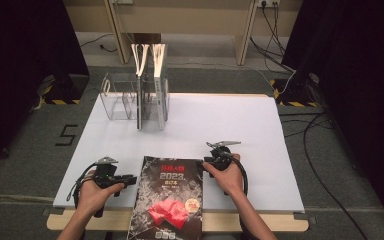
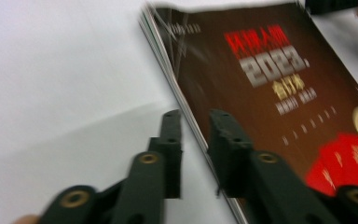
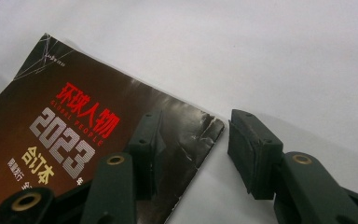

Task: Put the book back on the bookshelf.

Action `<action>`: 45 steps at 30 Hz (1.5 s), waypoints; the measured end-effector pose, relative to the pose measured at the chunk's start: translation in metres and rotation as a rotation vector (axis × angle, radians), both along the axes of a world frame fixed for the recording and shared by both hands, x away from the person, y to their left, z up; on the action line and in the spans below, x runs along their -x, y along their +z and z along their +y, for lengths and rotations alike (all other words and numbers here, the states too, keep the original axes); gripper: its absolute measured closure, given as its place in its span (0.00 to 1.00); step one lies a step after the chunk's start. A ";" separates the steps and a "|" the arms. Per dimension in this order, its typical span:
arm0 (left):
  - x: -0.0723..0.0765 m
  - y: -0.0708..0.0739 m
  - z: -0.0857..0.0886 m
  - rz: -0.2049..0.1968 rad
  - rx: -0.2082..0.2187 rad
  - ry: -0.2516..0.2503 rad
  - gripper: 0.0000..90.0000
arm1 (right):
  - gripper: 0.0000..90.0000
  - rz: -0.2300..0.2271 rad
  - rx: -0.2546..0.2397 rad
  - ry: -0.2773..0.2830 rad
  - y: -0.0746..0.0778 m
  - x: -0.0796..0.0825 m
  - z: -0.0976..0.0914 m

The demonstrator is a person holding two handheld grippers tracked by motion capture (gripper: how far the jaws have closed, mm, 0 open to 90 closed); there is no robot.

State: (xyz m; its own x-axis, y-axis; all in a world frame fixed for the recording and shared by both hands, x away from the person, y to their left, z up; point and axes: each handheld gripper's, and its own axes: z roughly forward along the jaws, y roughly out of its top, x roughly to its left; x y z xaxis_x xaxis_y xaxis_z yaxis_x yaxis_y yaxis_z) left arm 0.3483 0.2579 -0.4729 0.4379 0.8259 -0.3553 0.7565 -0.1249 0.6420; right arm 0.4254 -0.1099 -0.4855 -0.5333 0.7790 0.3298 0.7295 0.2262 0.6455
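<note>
Lying flat at the table's near edge, the magazine sits between both hands — left gripper and right gripper each straddle an edge, jaws parted, gripping nothing — likely to lift it toward the clear file rack beyond.

A lab: black curtains, floor cables, taped markings.

The right gripper holds its jaws apart astride the dark magazine's creased corner on the white desk
</note>
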 end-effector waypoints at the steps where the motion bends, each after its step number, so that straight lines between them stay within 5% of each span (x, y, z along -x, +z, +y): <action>1: 0.000 -0.001 -0.003 -0.026 -0.010 -0.004 0.74 | 0.61 0.004 0.001 -0.001 0.000 0.000 0.000; 5: 0.000 -0.002 -0.015 -0.059 -0.021 -0.038 0.71 | 0.61 0.004 -0.001 -0.006 0.000 -0.004 0.001; 10: 0.000 0.000 -0.016 -0.098 -0.036 -0.019 0.70 | 0.61 0.013 -0.017 -0.016 -0.001 -0.005 0.003; 22: 0.000 -0.009 -0.025 -0.016 -0.059 -0.081 0.71 | 0.61 0.030 -0.019 -0.029 0.000 -0.007 0.006; 37: 0.003 -0.012 -0.026 -0.034 -0.077 -0.049 0.80 | 0.63 0.022 -0.020 -0.045 -0.001 -0.009 0.009; 45: 0.005 -0.012 -0.028 -0.049 -0.098 -0.040 0.82 | 0.63 0.081 -0.048 -0.057 0.001 -0.008 0.006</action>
State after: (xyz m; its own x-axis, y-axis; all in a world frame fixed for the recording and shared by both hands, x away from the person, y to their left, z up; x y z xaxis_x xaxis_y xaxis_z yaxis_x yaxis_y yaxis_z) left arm 0.3434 0.2297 -0.4845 0.4864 0.8370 -0.2507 0.7174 -0.2188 0.6615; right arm 0.4333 -0.1042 -0.4845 -0.4589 0.7893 0.4079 0.7905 0.1532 0.5930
